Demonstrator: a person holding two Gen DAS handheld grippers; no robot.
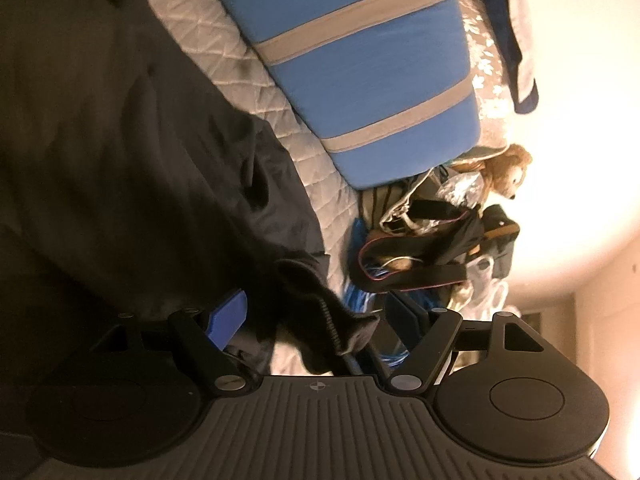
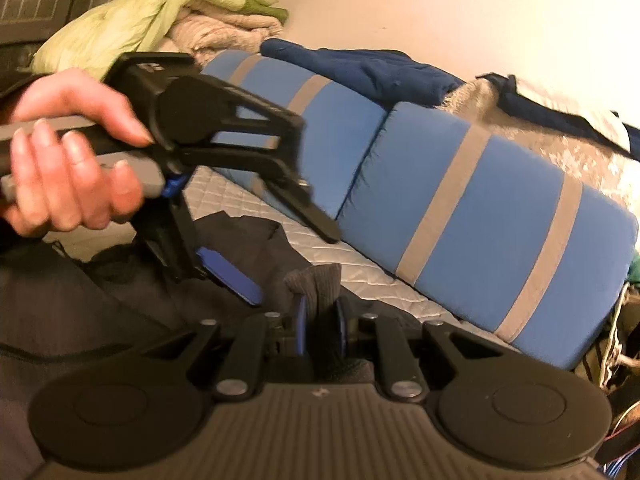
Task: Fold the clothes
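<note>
— What colours are on the bolster [image 2: 480,208]?

— Sky blue, crossed by grey bands. Behind it, toward twelve o'clock in the right wrist view, lies a navy garment [image 2: 360,68]; at eleven o'clock a lime-green cloth [image 2: 132,16] sits over beige knit.

— And the bed cover [image 1: 224,64]?

— Pale grey, quilted in a diamond pattern.

— The clothing being handled?

— A black garment [image 1: 100,140], plain; the cuff [image 2: 318,280] caught in the right gripper [image 2: 320,330] is charcoal ribbed knit.

— The tools themselves?

— Black frames, ribbed grey bodies, bright blue pads. The left gripper [image 1: 316,320] shows one blue pad at nine o'clock.

— Anything else?

— A tan plush toy [image 1: 508,172] at three o'clock, before a cream wall.
</note>
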